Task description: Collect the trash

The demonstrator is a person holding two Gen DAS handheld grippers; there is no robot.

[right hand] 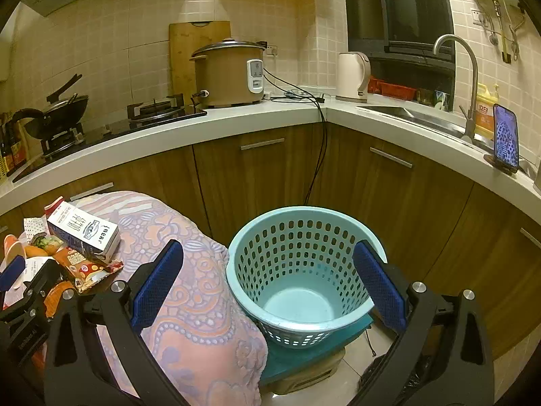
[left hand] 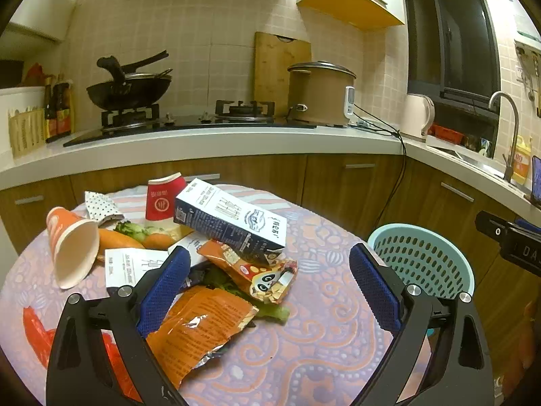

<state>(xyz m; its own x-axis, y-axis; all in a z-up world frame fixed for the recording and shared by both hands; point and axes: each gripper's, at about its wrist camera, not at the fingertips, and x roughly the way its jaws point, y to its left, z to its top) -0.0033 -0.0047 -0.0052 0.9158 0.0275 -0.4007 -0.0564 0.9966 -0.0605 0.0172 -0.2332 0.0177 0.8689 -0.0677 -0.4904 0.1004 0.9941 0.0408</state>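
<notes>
Both sets of jaws stand wide apart and hold nothing. The left gripper (left hand: 270, 284) hovers over a heap of trash on the round surface with the purple and orange patterned cloth (left hand: 324, 335): a white and navy milk carton (left hand: 233, 220) leaning across an orange foil snack wrapper (left hand: 199, 328), with an orange paper cup (left hand: 72, 247) lying on its side nearby. The right gripper (right hand: 268, 284) hangs above the empty pale blue perforated plastic basket (right hand: 297, 270), which stands just beside the surface.

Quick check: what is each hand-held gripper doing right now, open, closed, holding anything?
Left hand-held gripper: open, holding nothing.
Right hand-held gripper: open, holding nothing.
</notes>
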